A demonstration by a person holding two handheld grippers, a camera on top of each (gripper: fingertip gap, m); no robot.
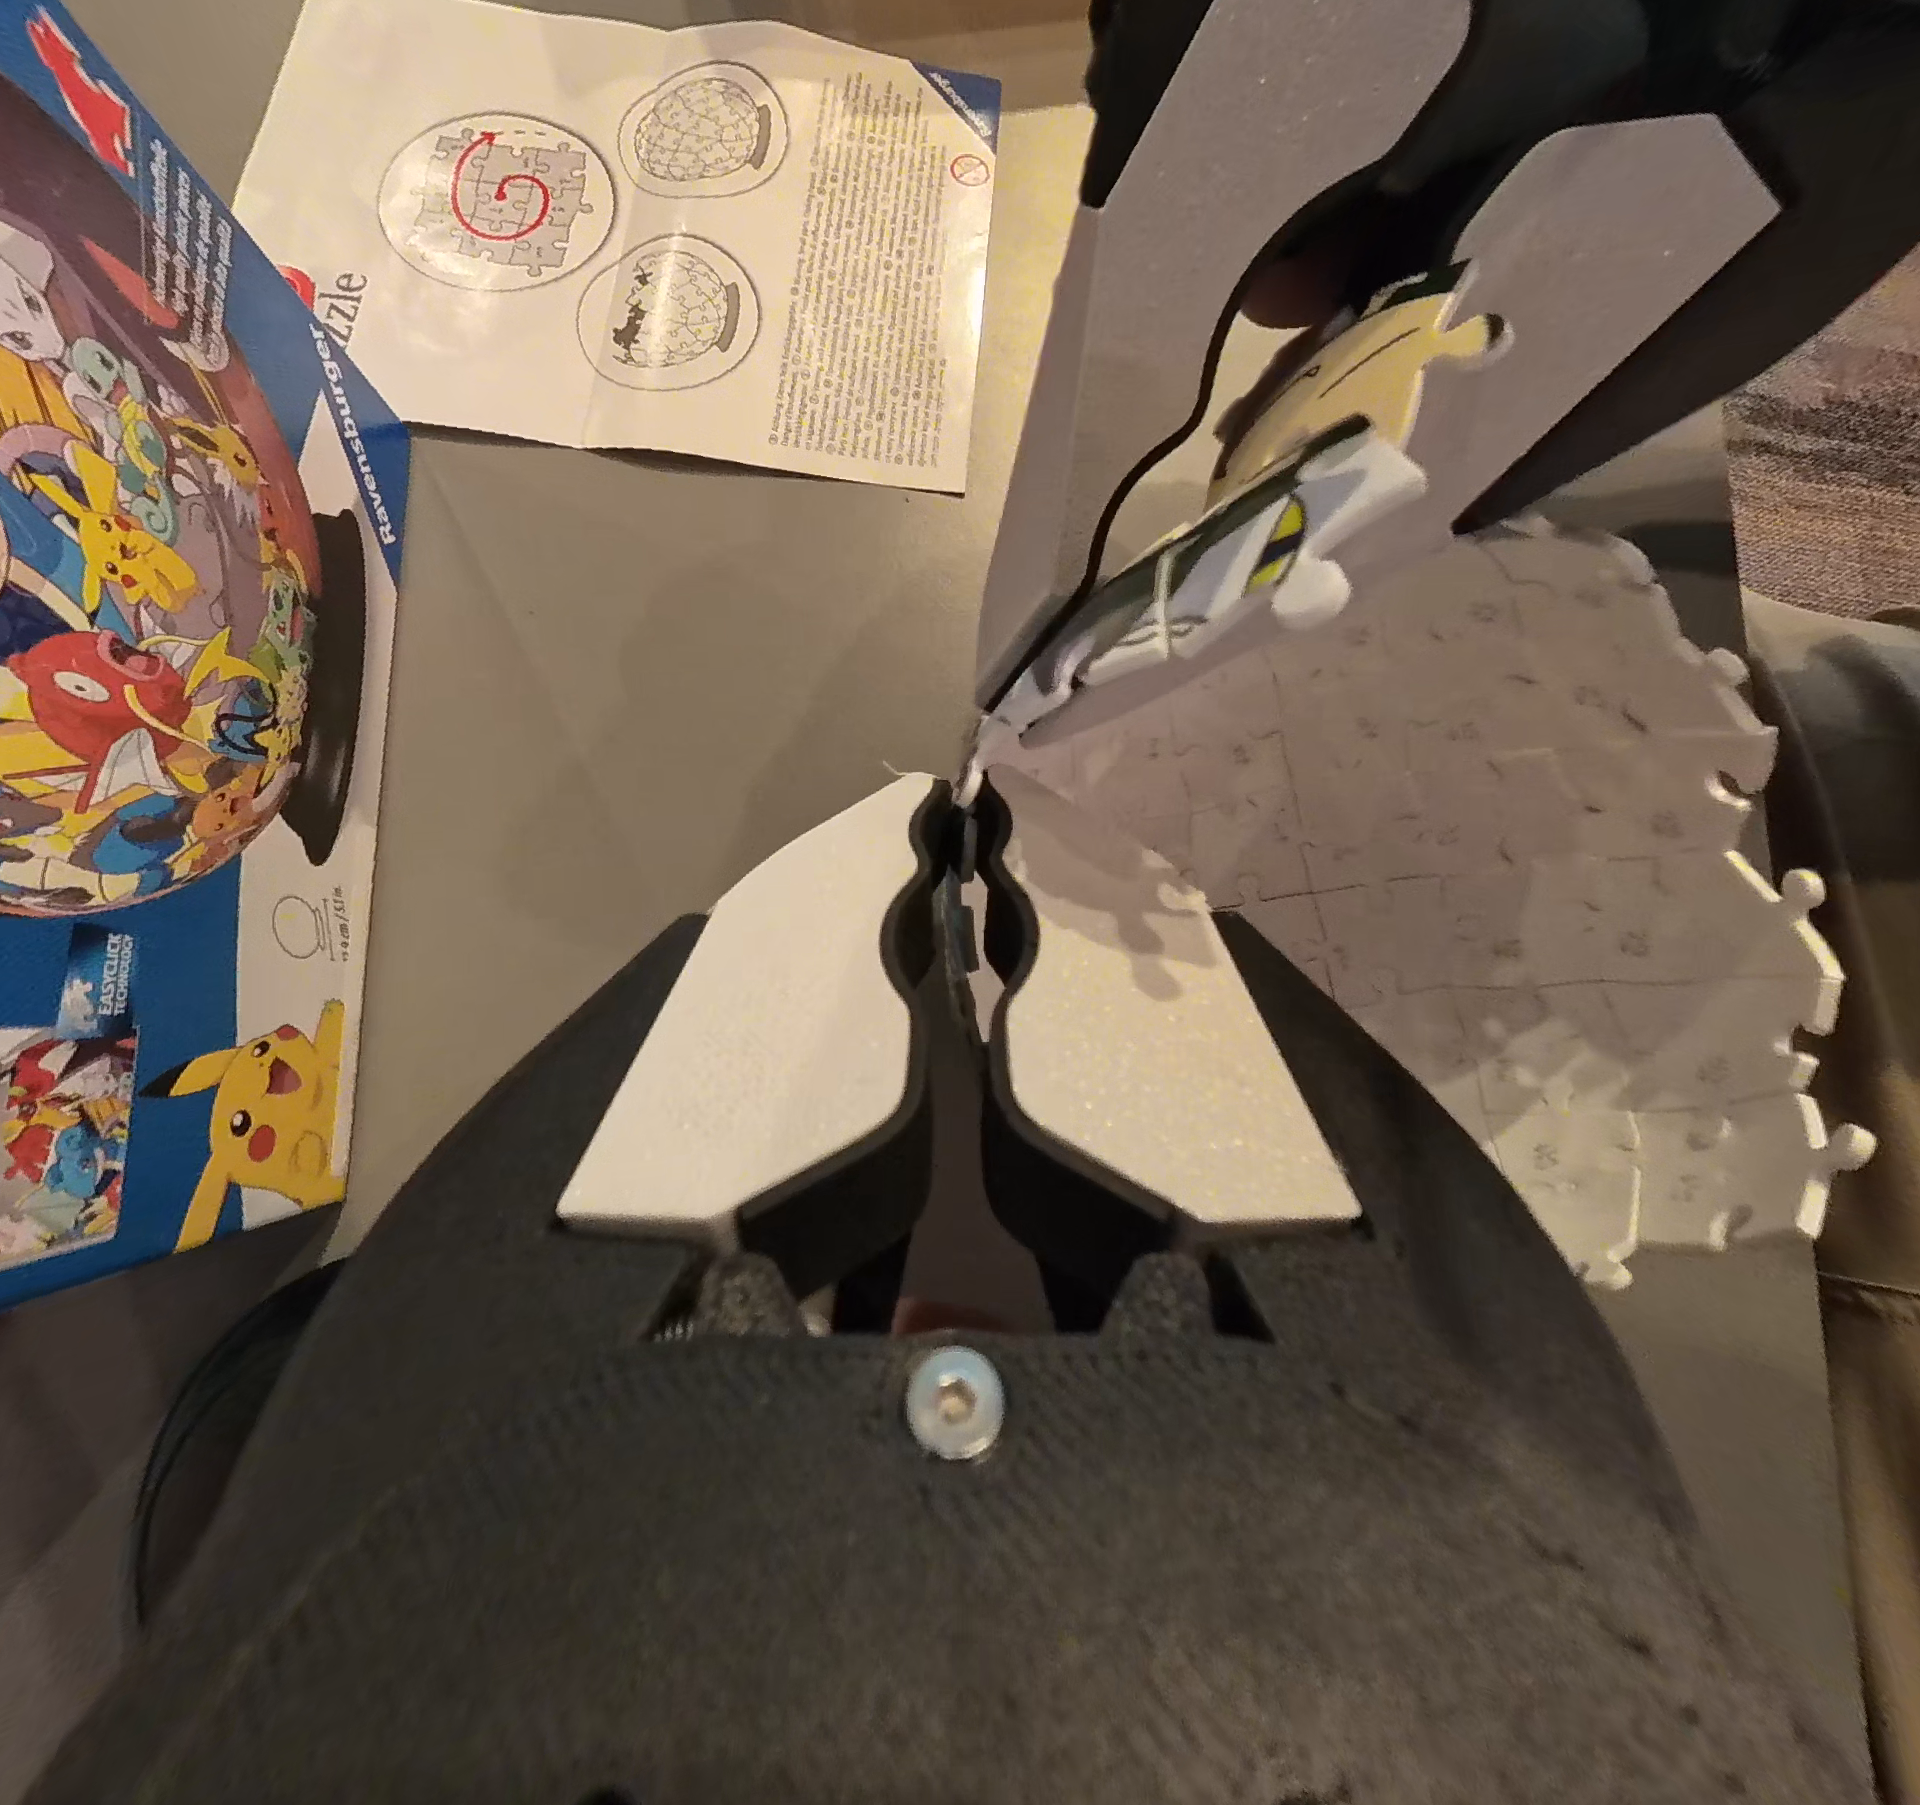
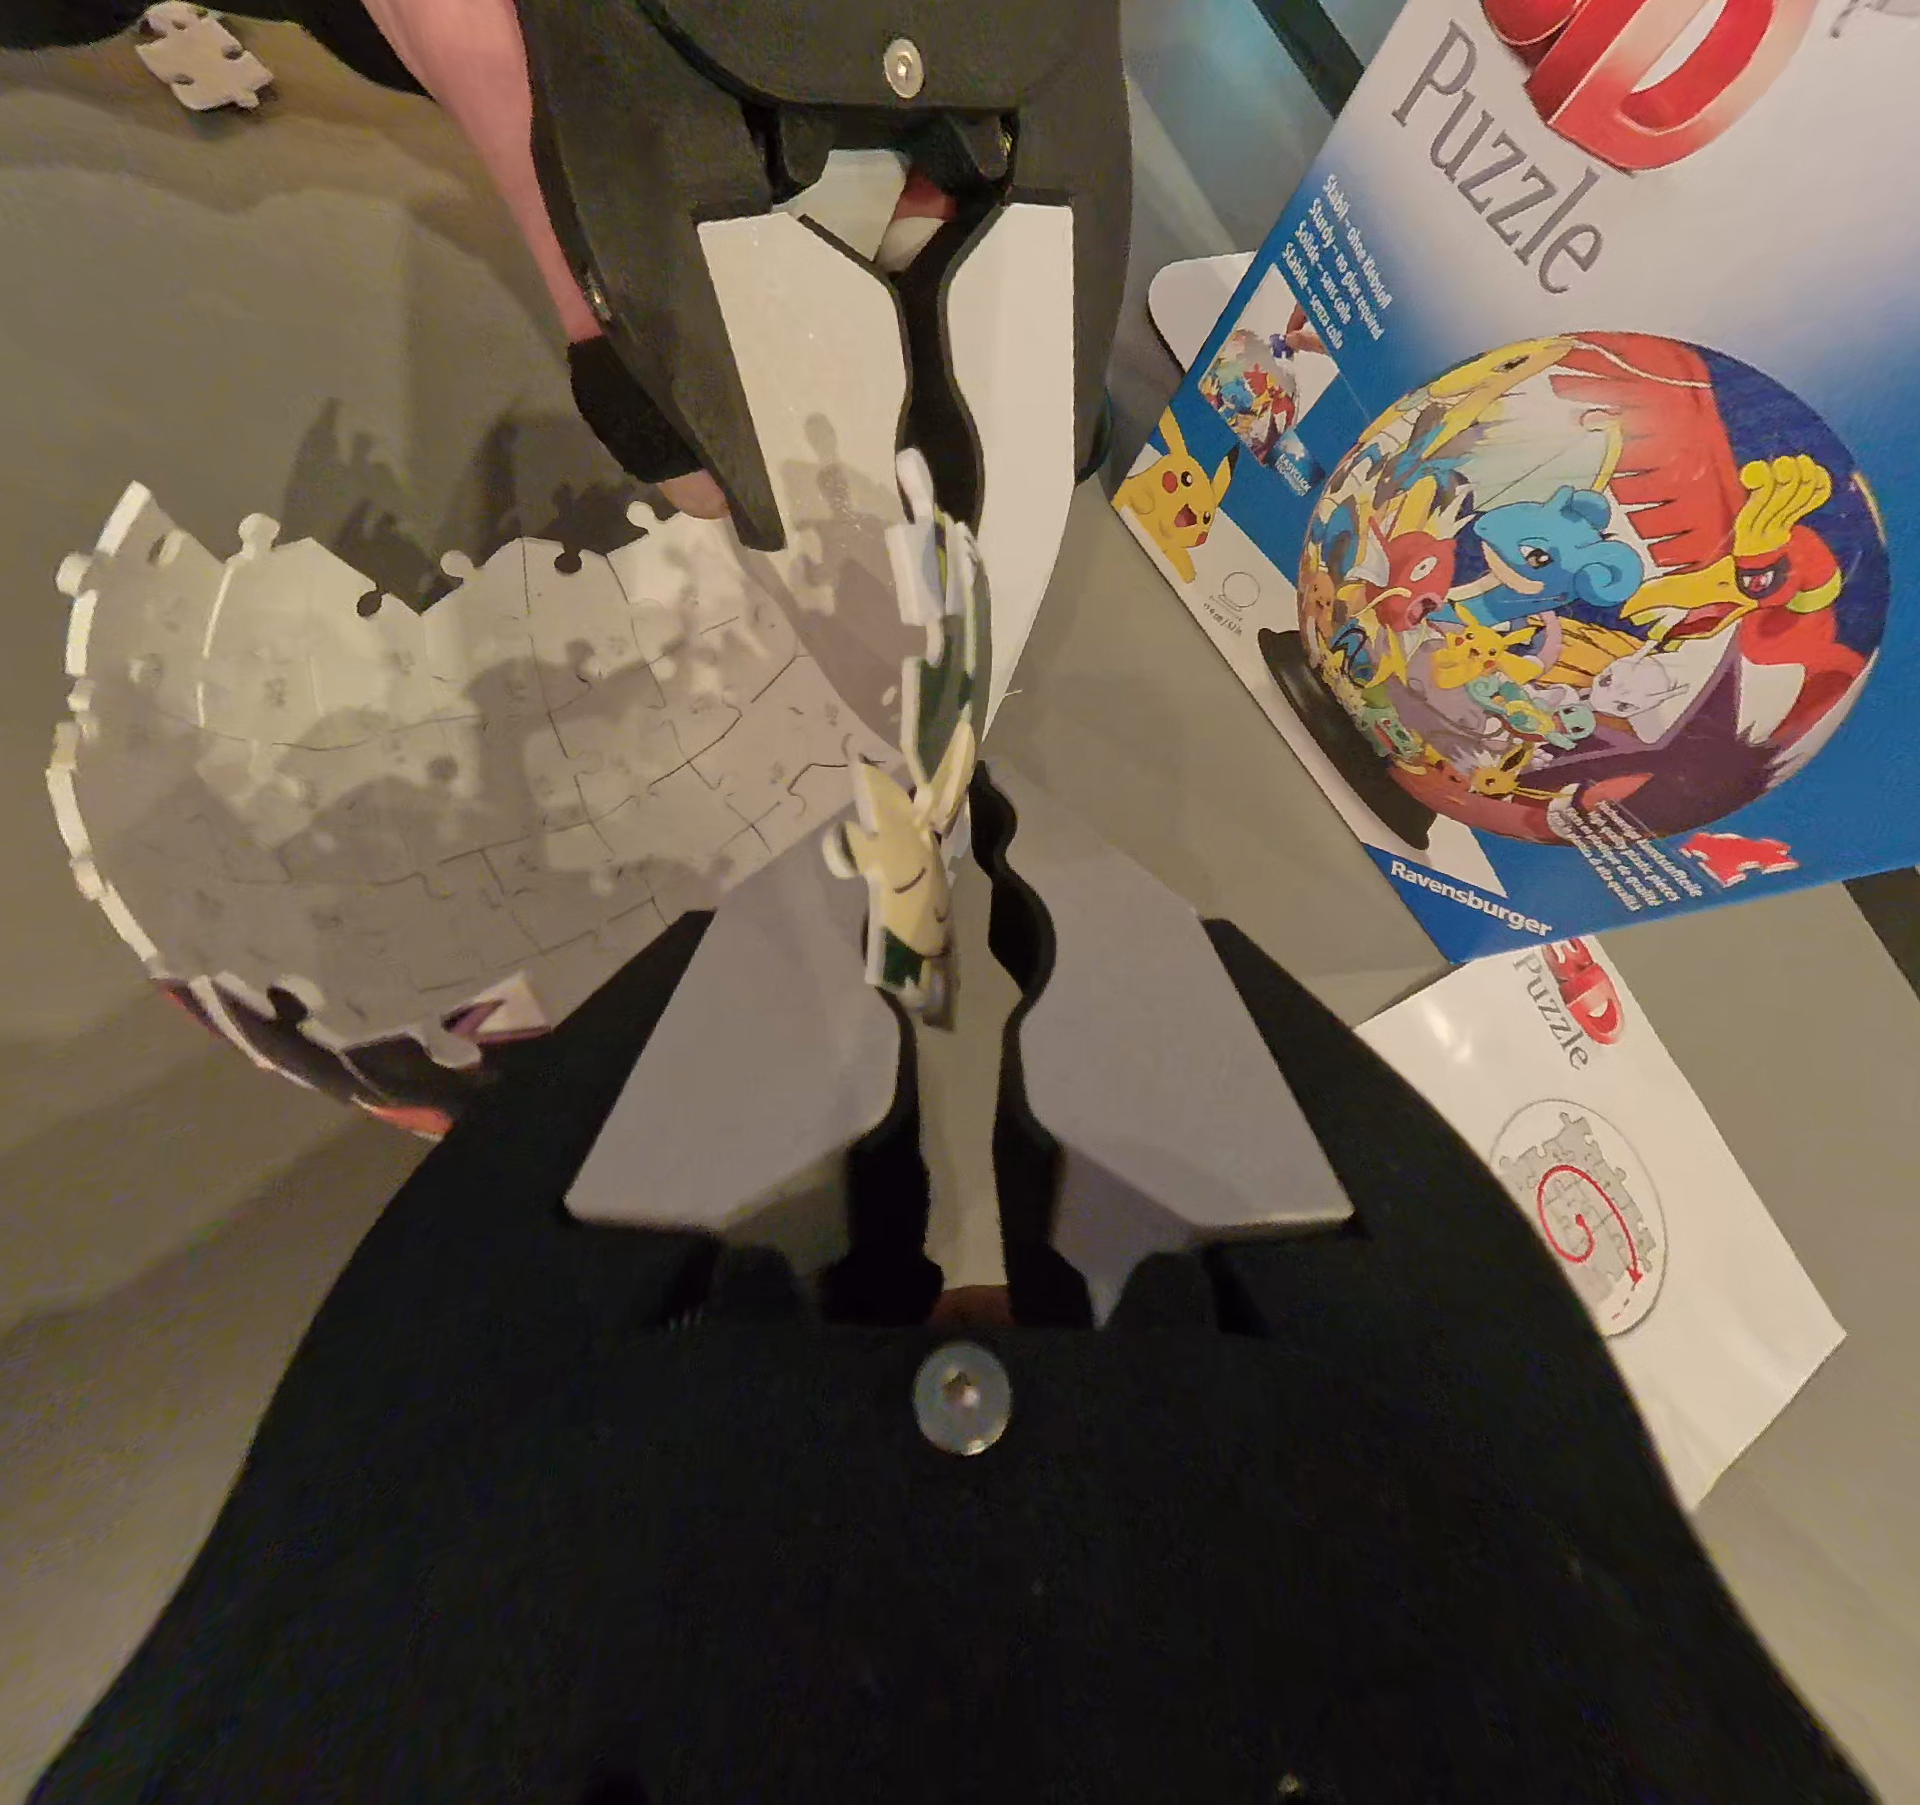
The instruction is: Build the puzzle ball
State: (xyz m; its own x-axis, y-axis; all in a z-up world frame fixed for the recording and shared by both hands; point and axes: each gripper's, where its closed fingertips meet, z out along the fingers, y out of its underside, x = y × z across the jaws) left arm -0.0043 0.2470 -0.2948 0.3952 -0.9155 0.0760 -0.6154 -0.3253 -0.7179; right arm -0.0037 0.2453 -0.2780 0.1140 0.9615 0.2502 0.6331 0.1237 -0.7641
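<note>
Above the grey table point(image 1: 644, 675), the left gripper point(image 1: 961, 820) has its jaws nearly closed, pinching the rim of the half-built puzzle ball point(image 1: 1507, 882), whose pale inner side faces the cameras. The right gripper point(image 2: 951, 934) meets it tip to tip, jaws narrow, clamping a loose cream-and-green puzzle piece point(image 2: 909, 882) that touches the same rim. The puzzle box point(image 2: 1621, 467) and instruction leaflet point(image 1: 665, 228) lie nearby.
</note>
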